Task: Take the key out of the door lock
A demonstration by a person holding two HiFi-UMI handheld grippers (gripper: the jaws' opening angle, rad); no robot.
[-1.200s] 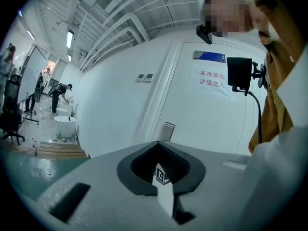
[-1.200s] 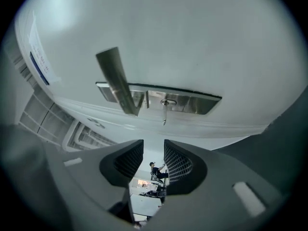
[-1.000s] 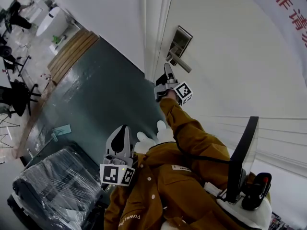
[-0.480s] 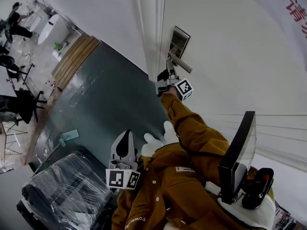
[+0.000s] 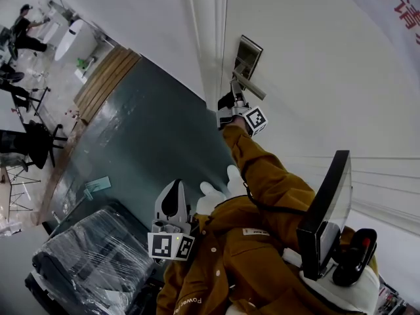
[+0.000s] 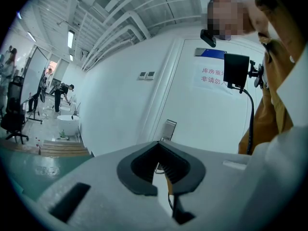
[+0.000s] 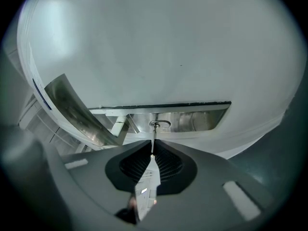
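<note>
Left gripper (image 5: 174,188) sits close to the body, fingers clenched on nothing, idle and well clear of the work. Right gripper (image 7: 152,150) is out at about 1 o'clock from it in the head view, up against the door hardware. Its fingers have just been closing and are now clamped on the key (image 7: 153,138): the thin shank runs out of the fingertips toward 12 o'clock, and a pale flat part (key head or tag, can't tell which) sits back between the pads. The key is not out yet; its far end is seated in the keyhole (image 7: 159,124) on the lock plate (image 7: 202,119). The lever handle (image 7: 72,109) runs off at 10 o'clock, just beside the fingers, with the door (image 7: 168,47) behind. Risks as I see them: the grip is on a narrow metal part, so the pads may slip if the pull starts before the clamp is firm. An off-axis pull would bind the blade in the cylinder. If the key isn't turned to its release position (not readable here), it won't come out and forcing it could bend it. Any sideways drift toward 10 o'clock knocks the handle.
</note>
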